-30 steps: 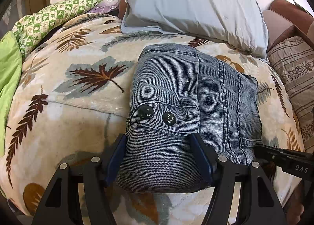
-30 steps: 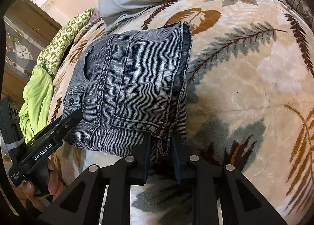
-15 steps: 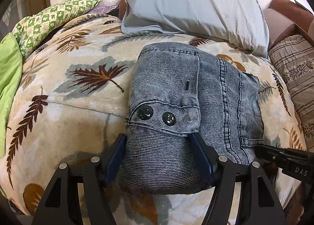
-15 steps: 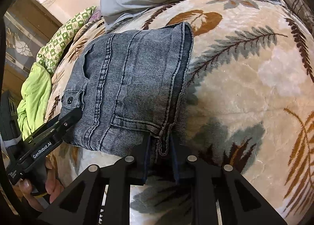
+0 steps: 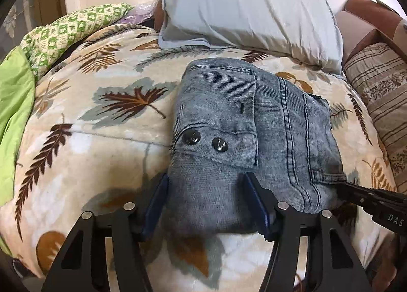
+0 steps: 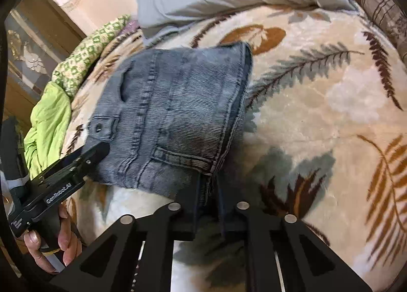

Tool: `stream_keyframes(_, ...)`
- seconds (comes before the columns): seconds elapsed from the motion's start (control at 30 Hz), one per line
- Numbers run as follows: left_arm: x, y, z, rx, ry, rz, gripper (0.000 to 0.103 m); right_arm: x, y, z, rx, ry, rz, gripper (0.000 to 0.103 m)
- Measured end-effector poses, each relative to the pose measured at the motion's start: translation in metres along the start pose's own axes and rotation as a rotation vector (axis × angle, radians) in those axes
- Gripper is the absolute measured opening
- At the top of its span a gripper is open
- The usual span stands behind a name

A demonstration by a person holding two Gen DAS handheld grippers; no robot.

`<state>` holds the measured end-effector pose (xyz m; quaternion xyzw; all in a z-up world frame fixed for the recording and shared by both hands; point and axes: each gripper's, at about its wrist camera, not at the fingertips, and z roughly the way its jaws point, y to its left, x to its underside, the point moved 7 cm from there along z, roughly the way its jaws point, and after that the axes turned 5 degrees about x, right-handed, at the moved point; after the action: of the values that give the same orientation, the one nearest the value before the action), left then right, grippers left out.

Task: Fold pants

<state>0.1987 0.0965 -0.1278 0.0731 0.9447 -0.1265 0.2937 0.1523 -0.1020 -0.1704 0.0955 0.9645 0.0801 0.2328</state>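
Where folded, pants (image 5: pixel 254 144) grey-blue, two buttons (image 5: pixel 204 140)

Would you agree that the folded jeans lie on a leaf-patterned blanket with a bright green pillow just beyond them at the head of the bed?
Not quite: the pillow beyond the folded jeans is pale grey-blue, as the left wrist view shows. The leaf-patterned blanket is right.

The folded pants (image 5: pixel 244 144) lie on the blanket (image 5: pixel 84 144), in front of the pillow (image 5: pixel 249 9). A quilt (image 5: pixel 68 29) lies to their left, a cushion (image 5: pixel 381 93) to their right, and both grippers sit at their near edge
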Motion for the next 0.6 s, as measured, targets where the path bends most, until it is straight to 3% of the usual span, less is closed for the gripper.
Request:
stream_keyframes(0.13,0.007,-0.001,-0.003,-0.027,0.001,0.033,0.057,0.003,-0.006,0.007,-0.024,0.009,0.037,0.01)
stream_keyframes(0.2,0.007,-0.002,-0.007,-0.012,-0.002,0.023,0.056,-0.001,-0.007,0.0,-0.059,-0.012,0.069,0.016)
stream_keyframes(0.23,0.007,-0.001,-0.01,-0.002,-0.004,0.01,0.056,-0.002,-0.007,-0.004,-0.077,-0.019,0.078,0.021)
stream_keyframes(0.3,0.008,0.005,-0.015,0.043,0.004,-0.048,0.055,-0.002,-0.008,-0.012,-0.085,-0.042,0.095,0.042)
stream_keyframes(0.33,0.008,0.008,-0.019,0.074,0.003,-0.076,0.054,-0.001,-0.009,-0.017,-0.091,-0.056,0.102,0.058)
stream_keyframes(0.37,0.006,0.011,-0.025,0.101,-0.009,-0.099,0.054,-0.002,-0.009,-0.02,-0.102,-0.061,0.105,0.064)
stream_keyframes(0.47,0.003,0.02,-0.034,0.132,-0.039,-0.136,0.06,-0.004,-0.012,-0.02,-0.133,-0.052,0.141,0.066)
stream_keyframes(0.6,0.01,0.031,-0.014,0.204,0.054,-0.229,0.061,-0.003,-0.021,-0.006,-0.198,0.004,0.22,0.066)
